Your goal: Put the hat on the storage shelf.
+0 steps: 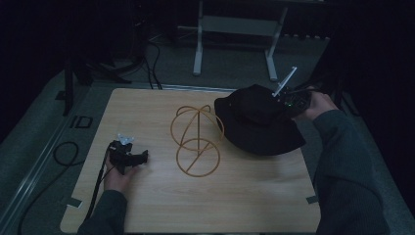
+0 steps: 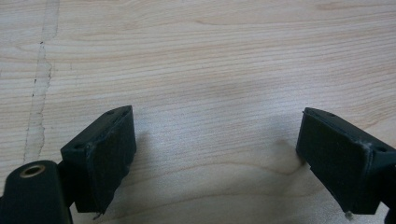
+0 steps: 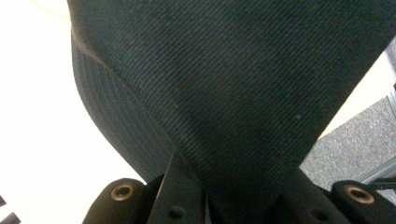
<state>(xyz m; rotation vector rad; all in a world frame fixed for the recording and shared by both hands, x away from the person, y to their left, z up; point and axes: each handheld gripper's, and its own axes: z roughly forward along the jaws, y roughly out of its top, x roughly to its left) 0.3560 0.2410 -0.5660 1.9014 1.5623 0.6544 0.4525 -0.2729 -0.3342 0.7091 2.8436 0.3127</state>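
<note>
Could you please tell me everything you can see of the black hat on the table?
The black hat is a soft bucket-style hat of ribbed woven fabric, with a rounded crown and a wide, floppy brim with rows of stitching. It sits at the right side of the wooden table, just right of the wire hat stand. The right gripper is shut on its fabric at the far right side; the near brim droops toward the table.
</note>
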